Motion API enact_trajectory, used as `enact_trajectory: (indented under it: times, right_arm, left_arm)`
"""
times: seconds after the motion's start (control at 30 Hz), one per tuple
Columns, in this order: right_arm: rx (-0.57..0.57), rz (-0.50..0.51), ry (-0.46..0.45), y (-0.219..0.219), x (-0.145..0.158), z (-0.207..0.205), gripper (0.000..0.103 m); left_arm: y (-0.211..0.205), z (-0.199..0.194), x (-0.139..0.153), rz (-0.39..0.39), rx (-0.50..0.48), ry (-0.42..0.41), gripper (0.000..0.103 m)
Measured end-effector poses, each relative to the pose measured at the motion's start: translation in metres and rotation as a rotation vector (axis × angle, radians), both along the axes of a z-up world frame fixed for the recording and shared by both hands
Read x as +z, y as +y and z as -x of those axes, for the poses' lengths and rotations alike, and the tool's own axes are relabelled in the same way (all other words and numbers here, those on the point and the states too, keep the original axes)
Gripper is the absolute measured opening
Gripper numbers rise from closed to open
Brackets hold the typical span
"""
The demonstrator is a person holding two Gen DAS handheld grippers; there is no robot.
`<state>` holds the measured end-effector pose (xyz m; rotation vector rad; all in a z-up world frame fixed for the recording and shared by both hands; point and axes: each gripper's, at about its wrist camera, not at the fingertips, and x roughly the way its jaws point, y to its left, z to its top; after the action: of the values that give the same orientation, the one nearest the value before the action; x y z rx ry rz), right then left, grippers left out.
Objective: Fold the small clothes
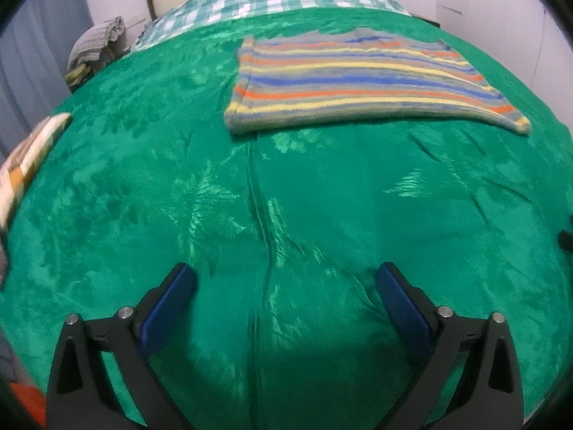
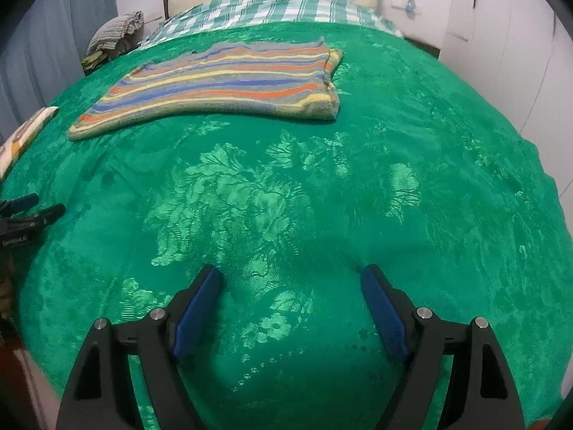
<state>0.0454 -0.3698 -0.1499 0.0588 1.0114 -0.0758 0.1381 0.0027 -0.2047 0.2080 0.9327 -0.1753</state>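
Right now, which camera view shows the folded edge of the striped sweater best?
The right wrist view. There the striped sweater shows its thick doubled edge clearly, turned toward the camera. In the left wrist view the same sweater lies flat on the green bedspread, and its folded side is seen only as a thin rim.

Fuzzy knitted striped sweater (image 1: 361,82), sheeny patterned green bedspread (image 1: 286,215)
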Motion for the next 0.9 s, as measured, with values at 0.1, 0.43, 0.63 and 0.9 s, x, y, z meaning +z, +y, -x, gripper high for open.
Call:
enact_trajectory:
  times: [0.1,0.43,0.63,0.9]
  right_arm:
    - [-0.053,-0.164,-0.062,-0.034,0.023,-0.008,0.080]
    - [-0.049,-0.491,-0.002,-0.144,0.030,-0.165,0.067]
    - [0.031,-0.559,0.100,-0.155,0.007,-0.255,0.061]
    - [-0.015,-0.620,0.101,-0.150,-0.008,-0.327,0.018]
  left_arm:
    - [-0.026,0.015,0.032,0.036,-0.100,-0.084,0.101]
    - [-0.216,-0.023,0.040,0.058,-0.563,-0.138,0.090]
    - [-0.276,-0.065,0.007,0.032,-0.609,-0.068,0.072]
    - [-0.254,-0.087,0.016,0.232,-0.578,-0.028,0.009]
